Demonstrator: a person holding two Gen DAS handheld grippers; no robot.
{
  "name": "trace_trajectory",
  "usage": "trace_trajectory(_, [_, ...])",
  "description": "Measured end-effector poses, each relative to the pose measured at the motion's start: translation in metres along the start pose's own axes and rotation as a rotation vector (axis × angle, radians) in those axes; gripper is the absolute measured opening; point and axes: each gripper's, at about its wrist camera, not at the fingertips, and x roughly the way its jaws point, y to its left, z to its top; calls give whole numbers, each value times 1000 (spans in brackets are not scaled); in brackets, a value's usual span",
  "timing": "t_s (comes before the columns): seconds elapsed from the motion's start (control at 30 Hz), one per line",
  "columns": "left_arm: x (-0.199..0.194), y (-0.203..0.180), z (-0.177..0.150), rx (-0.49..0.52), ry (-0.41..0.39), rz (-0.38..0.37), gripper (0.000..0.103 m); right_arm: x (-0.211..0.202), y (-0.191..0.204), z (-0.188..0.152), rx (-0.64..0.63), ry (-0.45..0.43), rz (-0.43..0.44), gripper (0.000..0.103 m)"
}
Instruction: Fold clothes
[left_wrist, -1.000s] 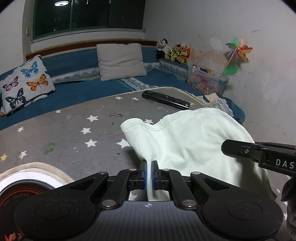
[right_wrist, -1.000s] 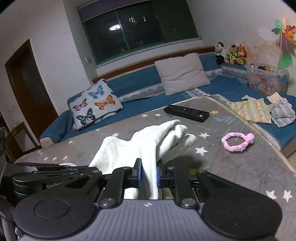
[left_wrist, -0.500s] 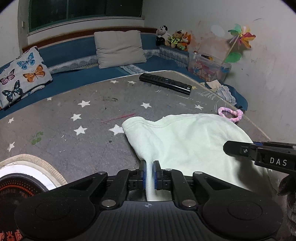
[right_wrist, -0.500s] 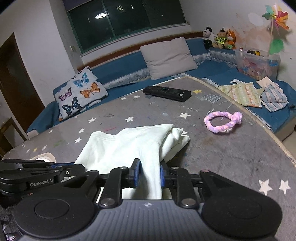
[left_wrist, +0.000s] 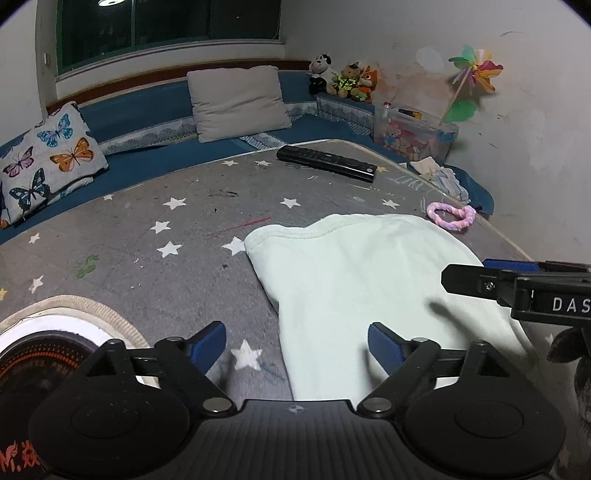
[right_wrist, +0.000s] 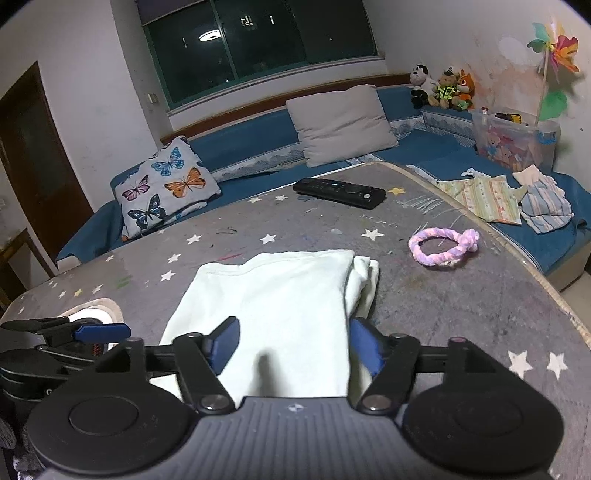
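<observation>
A pale mint-white garment lies folded flat on the grey star-patterned mat. It also shows in the right wrist view, with a thicker folded edge on its right side. My left gripper is open, its blue pads spread over the garment's near left edge and holding nothing. My right gripper is open over the garment's near right edge, also empty. The right gripper shows at the right of the left wrist view, and the left gripper at the left of the right wrist view.
A black remote lies at the far side of the mat and a pink braided ring to the right of the garment. A round white and black object sits near left. Cushions, a blue bench, small clothes and toys lie beyond the mat's edges.
Both grippers have opened and let go of the garment. The cloth, held up and bunched a second ago, now lies flat on the mat.
</observation>
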Motion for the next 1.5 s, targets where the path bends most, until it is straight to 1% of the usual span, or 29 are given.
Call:
trace_trajectory(0.13, [-9, -3, -7, 13, -9, 1, 94, -9, 6, -6, -16, -3, -2, 79])
trace_trajectory(0.23, [-15, -5, -12, 22, -16, 2, 98, -14, 9, -11, -16, -6, 0, 80])
trace_trajectory(0.33, [-22, -6, -17, 22, -23, -5, 101, -20, 12, -16, -14, -10, -9, 87])
trace_trajectory(0.37, [-24, -6, -18, 24, -25, -6, 102, -22, 13, -18, -14, -13, -11, 87])
trace_trajectory(0.5, [-33, -9, -26, 33, -29, -9, 103, -32, 17, -25, -12, -14, -7, 92])
trace_trajectory(0.57, [-38, -9, -31, 34, -30, -11, 103, -37, 20, -31, -19, -23, -15, 98])
trace_trajectory(0.73, [-50, -8, -45, 33, -45, -24, 103, -50, 26, -44, -25, -38, -26, 103])
trace_trajectory(1.0, [-69, -8, -64, 28, -70, -40, 103, -66, 35, -64, -8, -45, -36, 103])
trace_trajectory(1.13, [-76, -7, -74, 43, -79, -32, 103, -73, 42, -73, -14, -51, -47, 103])
trace_trajectory(1.2, [-79, -7, -80, 51, -75, -24, 103, -77, 47, -79, -20, -49, -54, 103])
trace_trajectory(1.5, [-89, -5, -103, 57, -37, -38, 103, -86, 62, -103, -32, -33, -60, 103])
